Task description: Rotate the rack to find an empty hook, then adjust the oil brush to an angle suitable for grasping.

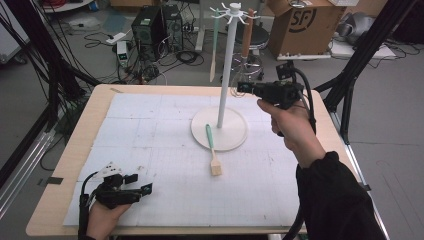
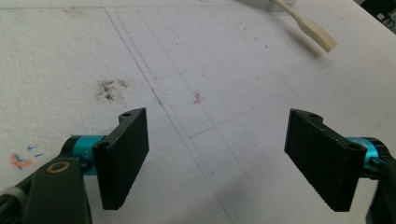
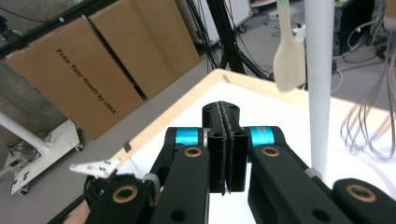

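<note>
**Brush lies off the rack; right gripper empty beside the pole**

High view: white utensil stand (image 1: 226,75) is the landmark. A green-handled brush (image 1: 212,148) lies with its handle end on the front rim of the stand's round base (image 1: 235,137) and its pale head on the white mat (image 1: 150,125), long axis pointing away from the pole toward the person. The right gripper (image 1: 243,88) is raised just right of the pole, above the brush, and is the nearer one. The left gripper (image 1: 144,189) rests well to the stand's front-left. A box behind the stand reads "SF".

Left gripper view: jaws wide apart, nothing between them; the brush's head (image 2: 317,35) lies ahead, to the upper right.

Right gripper view: jaws pressed together, empty. The pole (image 3: 319,84) stands just right of them, with a hanging spatula (image 3: 289,58) and a wire whisk (image 3: 369,126). A carton (image 3: 74,88) beyond reads "Free Your Hands by JAKA".
</note>
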Action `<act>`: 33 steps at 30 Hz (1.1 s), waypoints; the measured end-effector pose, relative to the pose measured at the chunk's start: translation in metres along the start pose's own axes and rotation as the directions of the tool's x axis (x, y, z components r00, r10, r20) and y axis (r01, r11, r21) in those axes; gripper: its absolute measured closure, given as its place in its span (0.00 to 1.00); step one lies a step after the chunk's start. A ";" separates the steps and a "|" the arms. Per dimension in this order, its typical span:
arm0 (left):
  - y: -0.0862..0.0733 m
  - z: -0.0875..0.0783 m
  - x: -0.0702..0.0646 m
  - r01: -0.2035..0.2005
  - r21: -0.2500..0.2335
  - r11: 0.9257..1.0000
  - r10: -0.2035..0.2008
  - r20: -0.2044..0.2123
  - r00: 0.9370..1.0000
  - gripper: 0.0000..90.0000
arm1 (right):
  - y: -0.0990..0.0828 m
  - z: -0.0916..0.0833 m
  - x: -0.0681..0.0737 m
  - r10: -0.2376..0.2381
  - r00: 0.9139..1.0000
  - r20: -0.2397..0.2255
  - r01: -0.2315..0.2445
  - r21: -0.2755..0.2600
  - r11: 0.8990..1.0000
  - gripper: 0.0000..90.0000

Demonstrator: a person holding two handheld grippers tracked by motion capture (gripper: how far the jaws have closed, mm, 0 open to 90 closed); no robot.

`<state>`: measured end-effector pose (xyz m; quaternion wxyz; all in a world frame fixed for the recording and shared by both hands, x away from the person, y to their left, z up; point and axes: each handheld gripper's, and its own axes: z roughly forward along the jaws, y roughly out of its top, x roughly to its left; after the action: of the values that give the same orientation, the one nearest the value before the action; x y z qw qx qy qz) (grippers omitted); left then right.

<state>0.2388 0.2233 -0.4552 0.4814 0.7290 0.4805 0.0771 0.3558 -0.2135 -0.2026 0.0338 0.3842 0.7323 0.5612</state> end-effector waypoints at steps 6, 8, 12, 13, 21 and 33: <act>0.000 0.000 0.000 0.002 -0.001 1.000 -0.002 0.000 1.000 0.25 | -0.035 0.009 -0.007 0.000 1.000 0.026 -0.001 0.023 1.000 0.99; 0.000 0.000 0.000 0.003 -0.001 1.000 -0.003 0.000 1.000 0.25 | -0.047 0.012 -0.009 0.004 0.999 0.032 -0.005 0.032 0.999 0.99; 0.000 0.000 0.000 -0.001 -0.001 1.000 0.001 0.001 1.000 0.25 | -0.072 0.021 -0.013 0.018 0.999 0.035 -0.019 0.050 0.999 0.99; 0.000 0.000 0.000 0.001 -0.002 1.000 -0.001 0.001 1.000 0.25 | -0.077 0.023 -0.014 0.016 0.999 0.039 -0.018 0.055 0.998 0.99; 0.000 0.001 0.000 -0.001 0.001 1.000 0.001 0.000 1.000 0.25 | -0.108 0.030 -0.024 0.046 0.998 0.054 -0.050 0.079 0.996 0.99; 0.000 0.001 0.000 0.000 0.001 1.000 0.000 -0.001 1.000 0.25 | -0.133 0.054 -0.031 0.070 0.993 0.097 -0.082 0.124 0.989 0.84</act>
<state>0.2394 0.2231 -0.4554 0.4809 0.7293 0.4805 0.0773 0.3334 -0.1990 -0.3474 0.0216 0.4386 0.7493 0.4958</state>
